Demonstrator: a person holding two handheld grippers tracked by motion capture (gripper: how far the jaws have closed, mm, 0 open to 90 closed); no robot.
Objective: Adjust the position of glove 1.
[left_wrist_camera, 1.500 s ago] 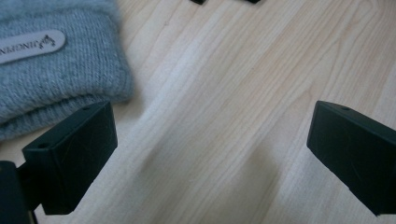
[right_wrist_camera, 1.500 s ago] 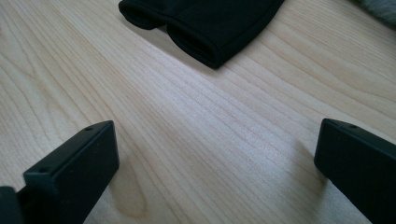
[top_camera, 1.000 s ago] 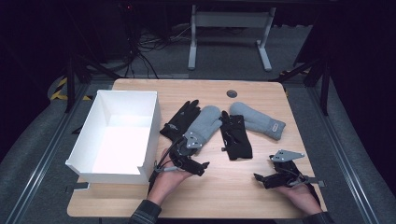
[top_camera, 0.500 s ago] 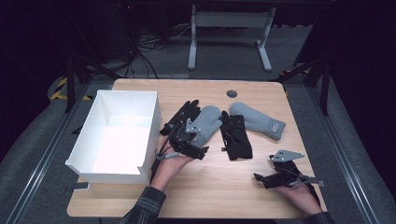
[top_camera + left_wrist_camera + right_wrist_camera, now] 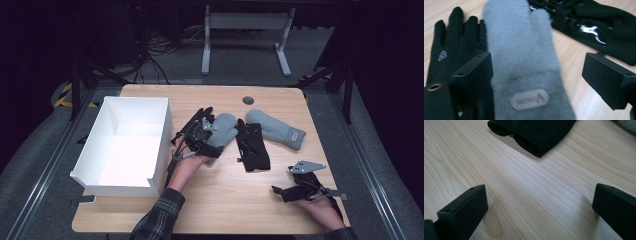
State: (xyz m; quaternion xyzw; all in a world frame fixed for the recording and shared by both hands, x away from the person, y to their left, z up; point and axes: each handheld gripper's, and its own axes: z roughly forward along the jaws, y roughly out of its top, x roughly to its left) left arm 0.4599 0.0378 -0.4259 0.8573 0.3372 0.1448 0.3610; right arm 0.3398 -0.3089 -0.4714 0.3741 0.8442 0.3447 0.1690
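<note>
Tabletop: grey mitten (image 5: 524,62) between left tool (image 5: 537,75) jaws

Left tongs (image 5: 209,126) over grey mitten (image 5: 225,128), beside white box (image 5: 160,130).

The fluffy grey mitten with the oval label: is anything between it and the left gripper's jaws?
Nothing visible is. The fluffy grey mitten already lies between the open jaws of the left gripper, which have just been closing without pressing it yet. A black fingered glove lies beside it, partly under one jaw, and could get pinched along.
</note>
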